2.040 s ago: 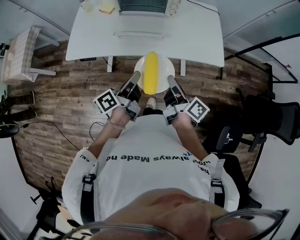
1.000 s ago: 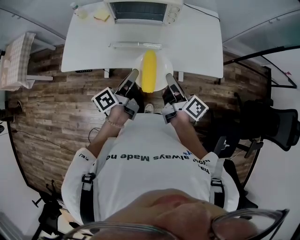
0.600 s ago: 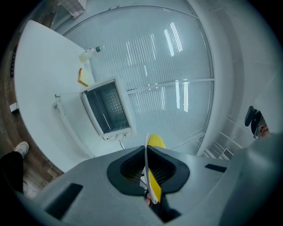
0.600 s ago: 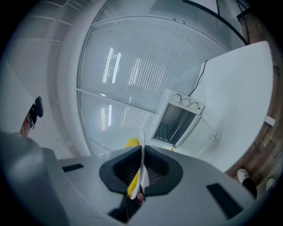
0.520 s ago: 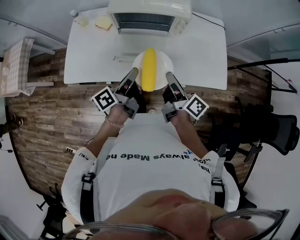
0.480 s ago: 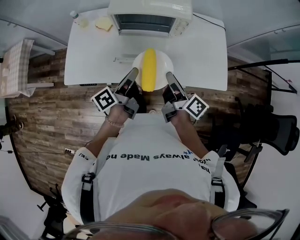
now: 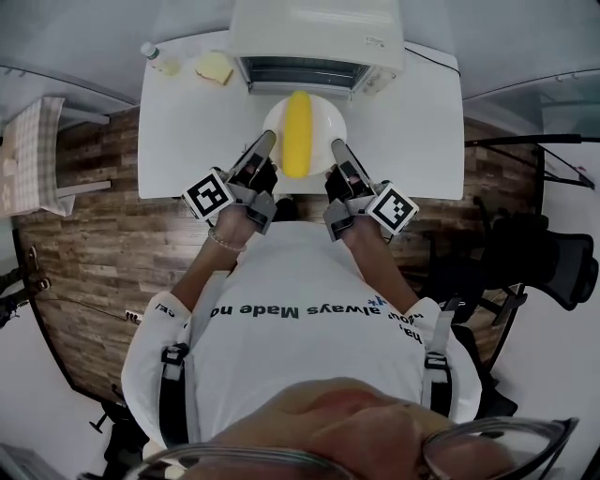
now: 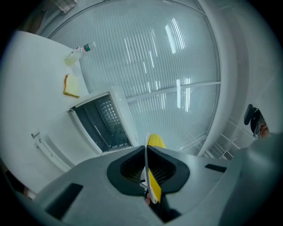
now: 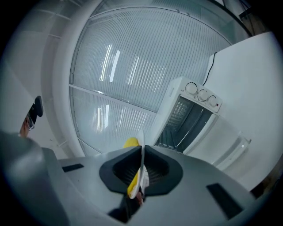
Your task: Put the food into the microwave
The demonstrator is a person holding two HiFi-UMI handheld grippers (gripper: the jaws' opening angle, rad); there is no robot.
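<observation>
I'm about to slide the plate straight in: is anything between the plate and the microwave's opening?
Nothing visible does. The microwave stands open, its cavity facing the plate, which the left gripper and right gripper hold by its rim. The bread slice and bottle sit off to the left.

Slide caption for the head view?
Left gripper and right gripper hold a plate of yellow food before the open microwave.
</observation>
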